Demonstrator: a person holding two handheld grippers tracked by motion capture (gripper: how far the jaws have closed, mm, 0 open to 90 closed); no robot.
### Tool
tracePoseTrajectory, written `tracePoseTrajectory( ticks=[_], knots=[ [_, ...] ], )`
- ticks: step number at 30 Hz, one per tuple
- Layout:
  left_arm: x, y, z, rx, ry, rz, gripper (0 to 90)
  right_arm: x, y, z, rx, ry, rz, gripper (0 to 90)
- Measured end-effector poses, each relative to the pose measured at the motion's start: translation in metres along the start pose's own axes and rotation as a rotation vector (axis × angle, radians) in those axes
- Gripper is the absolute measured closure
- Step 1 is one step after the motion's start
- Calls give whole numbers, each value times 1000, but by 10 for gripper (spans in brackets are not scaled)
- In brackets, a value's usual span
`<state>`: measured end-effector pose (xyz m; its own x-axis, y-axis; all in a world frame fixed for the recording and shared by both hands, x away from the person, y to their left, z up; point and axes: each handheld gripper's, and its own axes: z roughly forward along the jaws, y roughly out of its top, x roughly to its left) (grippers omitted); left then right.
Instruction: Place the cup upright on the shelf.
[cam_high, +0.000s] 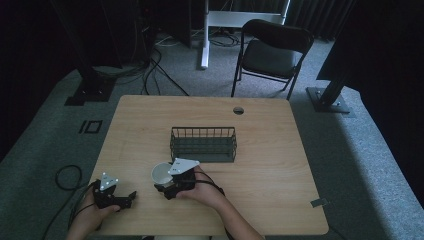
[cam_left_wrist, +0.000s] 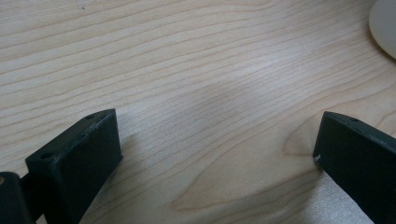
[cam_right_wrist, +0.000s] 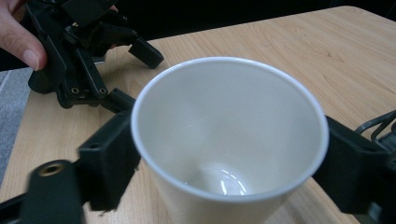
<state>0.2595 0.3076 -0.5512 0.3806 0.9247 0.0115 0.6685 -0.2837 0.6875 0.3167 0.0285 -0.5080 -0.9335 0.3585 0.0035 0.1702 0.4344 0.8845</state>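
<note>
A white paper cup (cam_high: 161, 173) stands empty near the front of the wooden table (cam_high: 270, 165). My right gripper (cam_high: 164, 182) is shut on it. In the right gripper view the cup (cam_right_wrist: 224, 140) sits between the two black jaws, which press on its sides just under the rim. My left gripper (cam_high: 127, 199) rests low at the front left, apart from the cup. Its jaws (cam_left_wrist: 215, 154) stand wide open over bare wood, and the cup's edge (cam_left_wrist: 385, 23) shows at the top right. The left gripper (cam_right_wrist: 88, 46) also appears beyond the cup, held by a hand.
A dark wire basket (cam_high: 203, 144) stands empty at the middle of the table, just behind the cup. A cable hole (cam_high: 238, 110) is near the far edge. A black folding chair (cam_high: 272, 50) stands on the floor beyond the table.
</note>
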Motion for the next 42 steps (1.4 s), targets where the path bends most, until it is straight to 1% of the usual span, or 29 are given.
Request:
tracePoseTrajectory(
  ticks=[1, 3, 5, 6, 8, 11, 13, 18, 22, 27, 32, 36, 40, 42],
  knots=[
    [0, 0, 0, 0, 0, 0, 11, 0, 1, 0, -1, -2, 1, 192],
    [0, 0, 0, 0, 0, 0, 11, -1, 2, 1, 1, 1, 13, 195],
    [0, 0, 0, 0, 0, 0, 11, -2, 3, 0, -6, 9, 43, 197],
    [0, 0, 0, 0, 0, 0, 11, -2, 5, -1, -7, 19, 46, 197],
    [0, 0, 0, 0, 0, 0, 11, -1, 8, -3, -14, 30, 38, 197],
    [0, 0, 0, 0, -1, -2, 11, -1, 14, -5, -8, 38, 20, 197],
    [0, 0, 0, 0, -1, -1, 11, -2, 18, -7, -1, 35, 3, 197],
    [0, 0, 0, 0, 0, 0, 11, -5, 29, -14, -11, 23, -2, 198],
    [0, 0, 0, 2, -1, 0, 11, -8, 40, -22, -31, 10, -7, 197],
    [0, 0, 0, 1, -1, 0, 11, -13, 53, -34, -78, -21, -4, 197],
    [0, 0, 0, -1, 0, -1, 11, -20, 65, -44, -111, -67, 3, 198],
    [0, 0, 0, 0, 0, -2, 11, -26, 74, -51, -118, -87, -11, 198],
    [0, 0, 0, 2, -1, -1, 11, -32, 85, -59, -144, -115, -7, 198],
    [0, 0, 0, 2, -1, -1, 11, -36, 89, -62, -145, -137, -9, 198]
  ],
)
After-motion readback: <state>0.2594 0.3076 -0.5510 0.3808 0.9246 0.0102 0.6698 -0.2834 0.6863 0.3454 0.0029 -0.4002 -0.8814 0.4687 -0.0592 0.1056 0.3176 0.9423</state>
